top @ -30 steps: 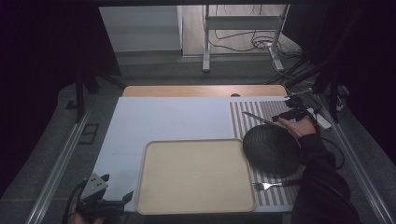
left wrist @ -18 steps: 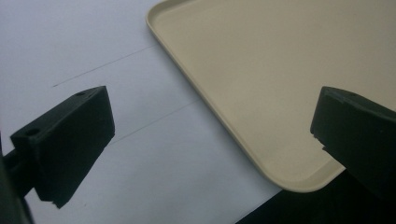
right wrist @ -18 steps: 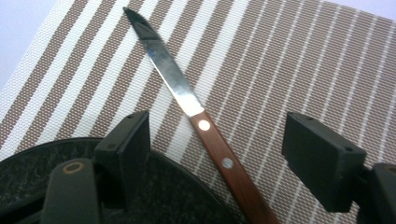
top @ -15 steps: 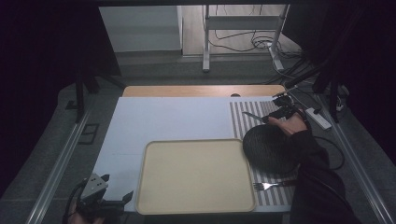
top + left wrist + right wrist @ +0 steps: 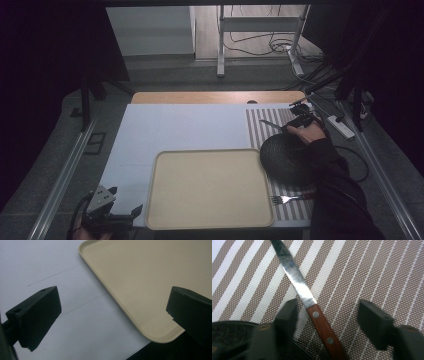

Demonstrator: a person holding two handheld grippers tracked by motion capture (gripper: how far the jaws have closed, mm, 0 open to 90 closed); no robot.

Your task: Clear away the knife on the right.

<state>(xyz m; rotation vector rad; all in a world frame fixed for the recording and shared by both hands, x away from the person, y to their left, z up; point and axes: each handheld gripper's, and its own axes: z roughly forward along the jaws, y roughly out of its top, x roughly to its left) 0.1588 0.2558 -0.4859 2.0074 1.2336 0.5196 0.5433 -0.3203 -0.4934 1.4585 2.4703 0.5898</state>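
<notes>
right gripper (image 5: 327,312) agape astride knife (image 5: 312,310)

My left gripper (image 5: 110,322) hangs with its two black jaws spread wide over the near edge of the white table (image 5: 50,265). The rounded corner of a beige plastic tray (image 5: 140,282) lies between them (nearer my right-hand jaw), flat on the tabletop, untouched by either jaw.

Overall light: the high view was dim, its left and right edges near black.
Brightest area: the pale desk (image 5: 180,131) top and the floor beyond, upper centre of frame.
Glare: the knife (image 5: 298,283) blade shone softly.
Blur: the right hand-held gripper (image 5: 329,322) looked soft at bottom of frame.
</notes>
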